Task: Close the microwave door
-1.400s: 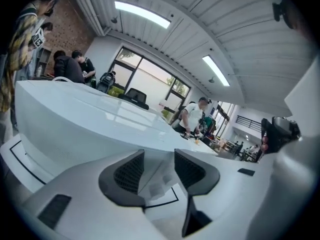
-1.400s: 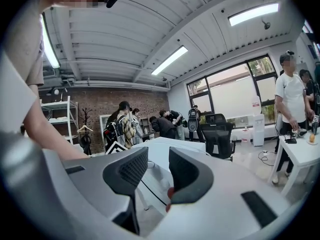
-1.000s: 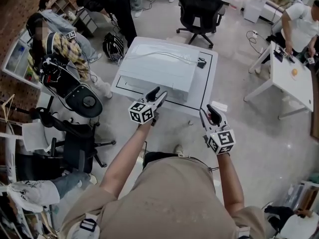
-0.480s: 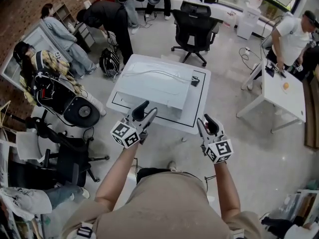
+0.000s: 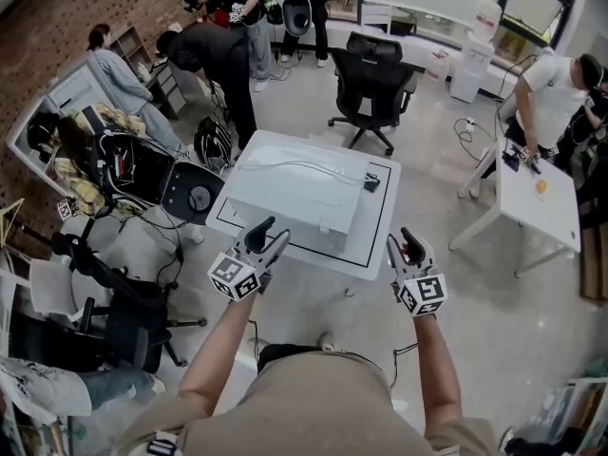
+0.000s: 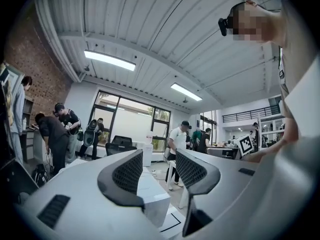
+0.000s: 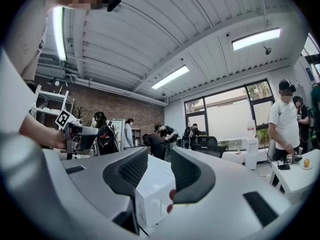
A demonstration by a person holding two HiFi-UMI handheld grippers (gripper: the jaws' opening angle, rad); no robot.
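At left, holds the left tongs parted and empty, by the near edge of the white tabletop. Faces the white microwave, set mid-tabletop, clear of both tongs. At right, holds the right tongs parted too, nothing between, off the near right corner.

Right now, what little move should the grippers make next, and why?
Probably just lower both grippers and rest. From the head view the microwave shows no door swung out, and its front looks flush, though the seam is too small to be sure. The left gripper and right gripper both hover short of it, jaws apart and empty.
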